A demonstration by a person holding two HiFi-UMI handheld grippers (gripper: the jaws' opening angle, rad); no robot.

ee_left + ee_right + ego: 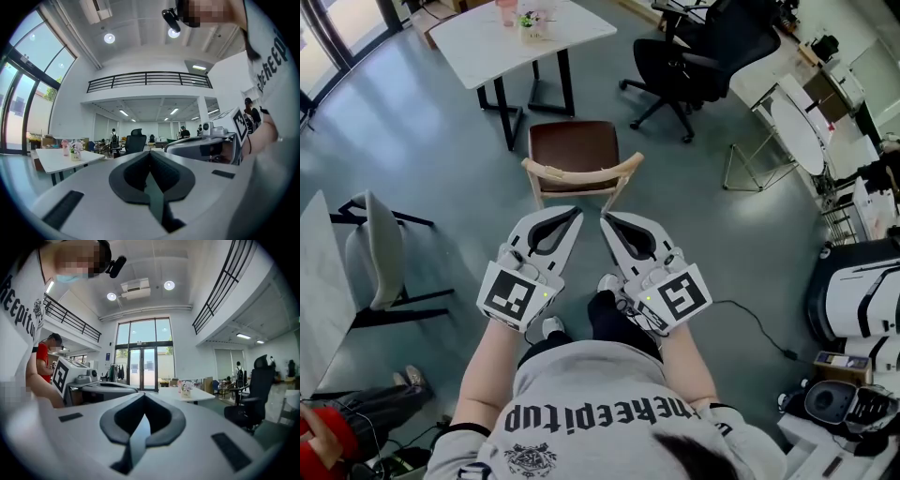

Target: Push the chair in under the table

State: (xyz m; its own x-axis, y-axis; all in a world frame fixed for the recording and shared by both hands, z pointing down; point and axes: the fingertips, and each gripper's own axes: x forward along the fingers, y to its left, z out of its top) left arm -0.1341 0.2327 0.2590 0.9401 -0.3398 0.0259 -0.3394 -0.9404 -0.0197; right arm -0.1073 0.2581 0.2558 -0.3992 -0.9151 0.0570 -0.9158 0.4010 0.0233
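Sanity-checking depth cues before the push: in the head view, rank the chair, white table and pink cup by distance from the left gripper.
1. Chair: straight ahead of the left gripper, backrest towards it.
2. White table: beyond the chair, slightly left.
3. Pink cup: on the table's far side.

So the head cam is sitting above the person and looking steeply down, with the white table (487, 37) way out at the top of its frame. The cams on the left gripper (574, 217) and right gripper (607, 223) are riding low and looking out level. The left one is catching the table (61, 160) off to its left, and the right one is getting the table (204, 395) just right of centre. All three are sharing that table, none from close up.
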